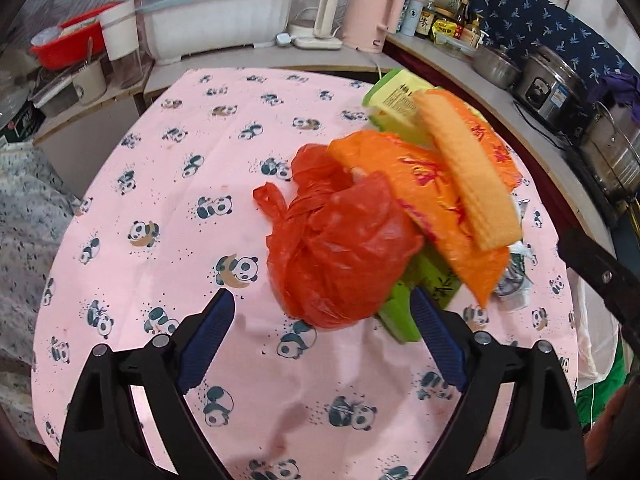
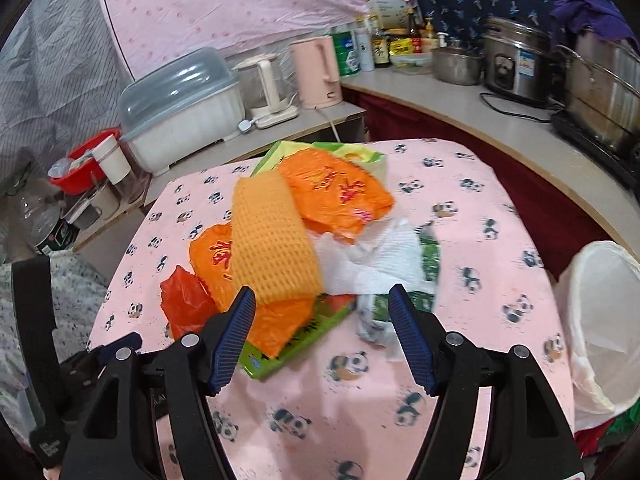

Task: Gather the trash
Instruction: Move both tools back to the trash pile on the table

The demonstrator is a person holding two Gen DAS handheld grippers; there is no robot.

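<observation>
A trash pile lies on the pink panda tablecloth (image 1: 160, 208): a red plastic bag (image 1: 340, 252), an orange plastic bag (image 1: 432, 200), a yellow foam net (image 1: 468, 172), green packaging (image 1: 396, 100) and white crumpled paper (image 2: 372, 260). My left gripper (image 1: 322, 308) is open and empty, its jaws on either side of the red bag's near edge. My right gripper (image 2: 322, 304) is open and empty just before the pile, facing the foam net (image 2: 276, 248), orange bag (image 2: 336, 192) and green box (image 2: 288, 348). The red bag (image 2: 184, 300) shows at the left.
A bin with a white liner (image 2: 600, 320) stands off the table's right edge. Counters behind hold a dish box (image 1: 216, 20), kettles (image 1: 368, 16), bottles, a rice cooker (image 2: 516, 64) and steel pots (image 2: 600, 100). A red basin (image 1: 68, 44) is at the far left.
</observation>
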